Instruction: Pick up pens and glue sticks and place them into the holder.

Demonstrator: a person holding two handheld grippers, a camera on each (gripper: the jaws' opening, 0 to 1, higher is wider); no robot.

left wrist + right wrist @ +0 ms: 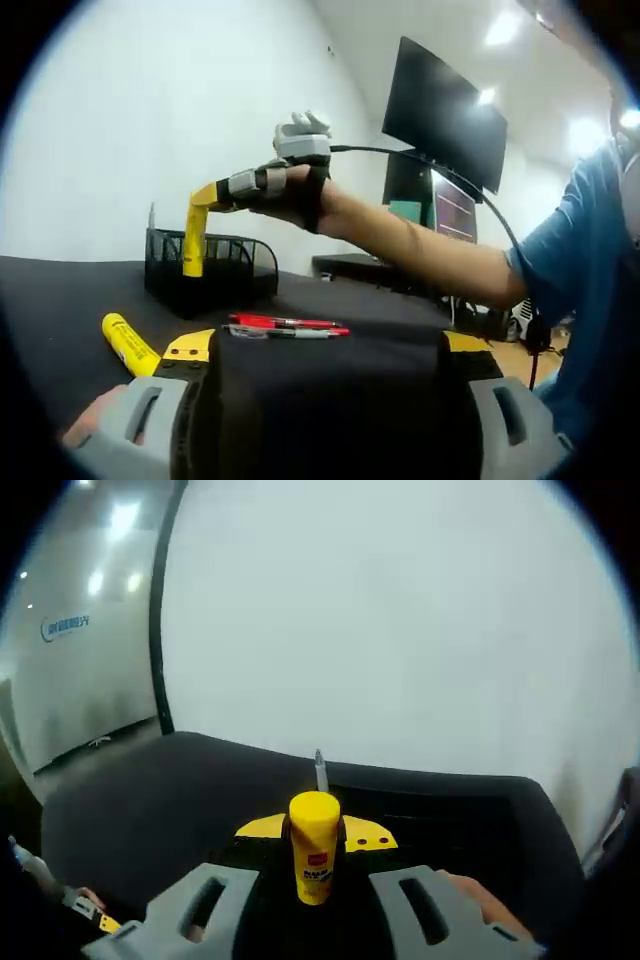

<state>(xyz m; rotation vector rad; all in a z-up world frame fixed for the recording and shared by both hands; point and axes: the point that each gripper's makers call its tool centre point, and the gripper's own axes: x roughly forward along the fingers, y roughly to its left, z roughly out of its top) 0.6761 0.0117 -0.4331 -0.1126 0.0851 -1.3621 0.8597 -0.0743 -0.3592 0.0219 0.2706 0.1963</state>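
My right gripper, held in a person's hand, reaches in from the right above the black mesh holder. It is shut on a yellow glue stick that hangs upright with its lower end at the holder's rim. In the right gripper view the same glue stick stands between the jaws of my right gripper, over the holder, where a grey pen tip sticks up. My left gripper is open and low over the table. Red pens lie just beyond it, and a second yellow glue stick lies to its left.
The dark table runs back to a white wall. A black monitor and another desk stand behind the person in a blue shirt at the right. A pen-like object shows at the left edge of the right gripper view.
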